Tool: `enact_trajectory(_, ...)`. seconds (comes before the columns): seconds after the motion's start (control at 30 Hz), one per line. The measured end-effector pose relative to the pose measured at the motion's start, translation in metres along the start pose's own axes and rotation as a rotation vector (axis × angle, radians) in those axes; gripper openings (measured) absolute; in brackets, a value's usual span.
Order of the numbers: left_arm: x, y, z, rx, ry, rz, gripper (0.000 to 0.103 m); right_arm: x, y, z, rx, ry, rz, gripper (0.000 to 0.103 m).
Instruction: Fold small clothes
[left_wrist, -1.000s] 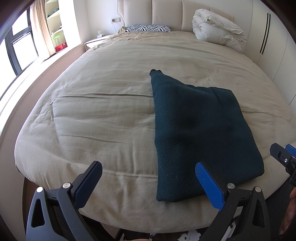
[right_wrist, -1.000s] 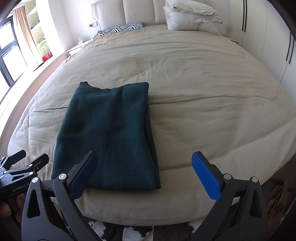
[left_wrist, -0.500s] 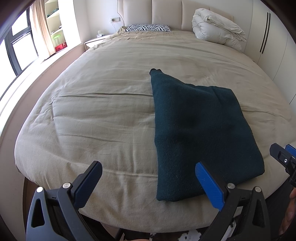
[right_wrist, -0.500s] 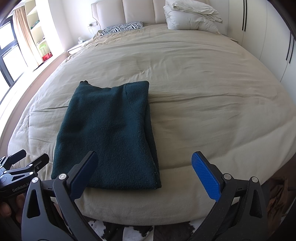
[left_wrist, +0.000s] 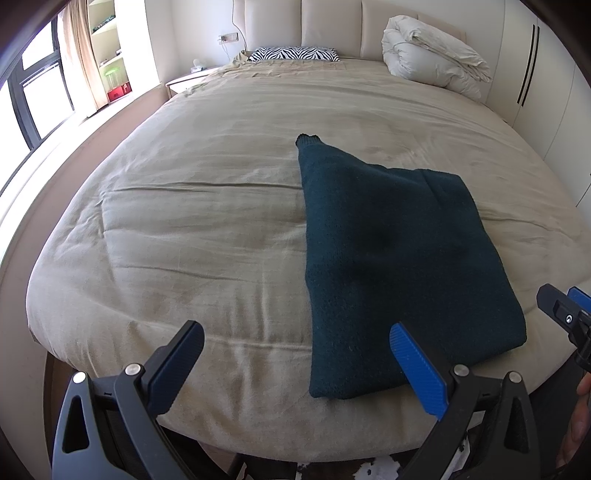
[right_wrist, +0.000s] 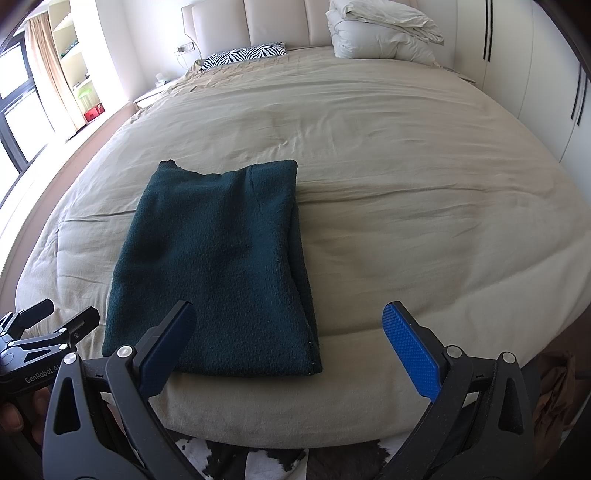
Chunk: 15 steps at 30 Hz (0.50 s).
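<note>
Dark teal fleecy knit garment (left_wrist: 388, 251), folded into a rough rectangle, long axis running away from the fingers toward the headboard, ribbed corner poking out farthest, lies flat on wrinkled beige bedcover (left_wrist: 192, 229) just ahead of left gripper (left_wrist: 295, 363) and right gripper (right_wrist: 291, 341), both released, empty.

My left gripper (left_wrist: 297, 363) hangs at the near edge of the bed (left_wrist: 184, 229), jaws spread wide, nothing between them. My right gripper (right_wrist: 295, 343) sits level beside it at the same edge, equally wide and empty. Each shows at the margin of the other's view, with fingers (right_wrist: 14, 421) wrapped on the left handle.
</note>
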<state>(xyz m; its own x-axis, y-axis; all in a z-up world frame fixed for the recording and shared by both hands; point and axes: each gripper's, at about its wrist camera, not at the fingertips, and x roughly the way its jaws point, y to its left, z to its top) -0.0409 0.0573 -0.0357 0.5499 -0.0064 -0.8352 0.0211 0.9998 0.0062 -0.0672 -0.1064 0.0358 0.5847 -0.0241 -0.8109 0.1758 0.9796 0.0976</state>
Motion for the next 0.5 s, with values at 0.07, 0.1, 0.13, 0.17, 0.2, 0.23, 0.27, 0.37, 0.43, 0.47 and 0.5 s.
enact_trajectory(0.07,-0.0005,-0.0006,-0.0004,0.001,0.000,0.001,0.103,0.0001,-0.0006,0.0006,-0.001,0.000,0.000,0.103)
enact_trajectory(0.1,-0.0004,-0.0007,-0.0001,0.000,0.001,0.000,0.103,0.0002,-0.0007,0.0007,-0.001,0.001,0.000,0.103)
enact_trajectory(0.13,-0.0002,-0.0007,0.0002,-0.001,0.002,-0.002,0.103,0.0002,-0.0003,0.0003,-0.001,0.001,0.000,0.103)
enact_trajectory(0.17,-0.0003,-0.0007,-0.0002,-0.002,0.003,-0.002,0.103,0.0002,-0.0005,0.0004,-0.001,0.002,0.001,0.103)
enact_trajectory(0.2,0.0001,-0.0008,0.0002,-0.002,0.004,-0.001,0.103,0.0003,-0.0006,0.0001,-0.001,0.002,0.001,0.103)
enact_trajectory(0.23,0.0001,-0.0009,0.0001,-0.001,0.004,-0.001,0.103,0.0006,-0.0009,-0.0005,-0.001,0.002,0.001,0.103)
enact_trajectory(0.27,0.0000,-0.0009,-0.0004,-0.001,0.005,-0.001,0.103,0.0007,-0.0008,-0.0006,-0.001,0.003,0.001,0.103)
enact_trajectory(0.37,0.0013,0.0005,-0.0001,-0.004,0.010,-0.004,0.103,0.0021,-0.0021,-0.0020,0.000,0.005,0.003,0.103)
enact_trajectory(0.43,0.0009,0.0010,-0.0003,-0.005,0.009,-0.007,0.103,0.0022,-0.0025,-0.0018,0.000,0.005,0.003,0.103)
enact_trajectory(0.47,0.0006,0.0012,-0.0001,-0.004,0.005,-0.006,0.103,0.0021,-0.0024,-0.0020,0.000,0.005,0.003,0.103)
enact_trajectory(0.5,0.0003,0.0011,-0.0004,-0.004,0.004,-0.005,0.103,0.0022,-0.0025,-0.0020,0.000,0.004,0.003,0.103)
